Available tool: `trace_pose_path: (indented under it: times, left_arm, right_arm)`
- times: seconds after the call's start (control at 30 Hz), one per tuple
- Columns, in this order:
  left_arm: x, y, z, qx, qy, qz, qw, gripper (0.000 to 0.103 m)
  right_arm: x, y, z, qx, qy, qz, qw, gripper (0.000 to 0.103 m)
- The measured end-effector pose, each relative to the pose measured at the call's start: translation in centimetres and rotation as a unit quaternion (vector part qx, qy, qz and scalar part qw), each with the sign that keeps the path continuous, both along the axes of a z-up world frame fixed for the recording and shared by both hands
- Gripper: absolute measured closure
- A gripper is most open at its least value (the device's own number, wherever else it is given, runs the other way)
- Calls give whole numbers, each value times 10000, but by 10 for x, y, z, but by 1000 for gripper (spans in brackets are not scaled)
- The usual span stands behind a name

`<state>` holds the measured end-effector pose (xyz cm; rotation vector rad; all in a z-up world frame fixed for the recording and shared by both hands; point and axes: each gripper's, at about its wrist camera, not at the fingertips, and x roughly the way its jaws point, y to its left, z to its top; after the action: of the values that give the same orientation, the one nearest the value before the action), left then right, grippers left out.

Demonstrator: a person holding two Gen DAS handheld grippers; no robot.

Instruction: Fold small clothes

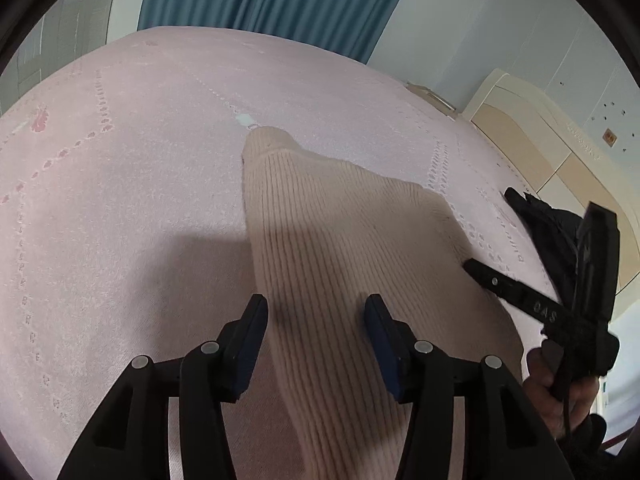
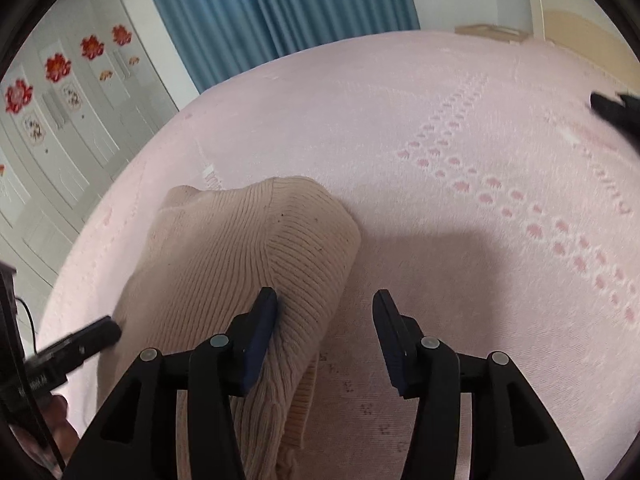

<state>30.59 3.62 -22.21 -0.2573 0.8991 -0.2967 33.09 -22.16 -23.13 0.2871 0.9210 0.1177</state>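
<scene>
A beige ribbed knit garment [image 1: 332, 248] lies folded on the pink bedspread [image 1: 120, 184]. The left gripper [image 1: 316, 344] and right gripper [image 2: 325, 340] hover over it, jaws released, grasping nothing

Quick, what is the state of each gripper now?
Left gripper: open, over the beige knit garment, holding nothing.
Right gripper: open, holding nothing.

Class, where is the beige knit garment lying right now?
The garment lies on the pink bedspread, below both open grippers, left and right.
</scene>
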Motion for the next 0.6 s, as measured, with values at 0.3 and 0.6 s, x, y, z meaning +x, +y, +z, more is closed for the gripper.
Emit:
trace_pose_path:
  times: [0.3,0.6]
  left_arm:
    - [-1,-1,-2,-58,53,26,10000,53]
    - [-2,-7,3,3,7,-13,10000,53]
  right_arm:
    - [23,-10,-8,1036,203,-6,9944,89]
    - [12,0,-12,170,59,-66,9998,89]
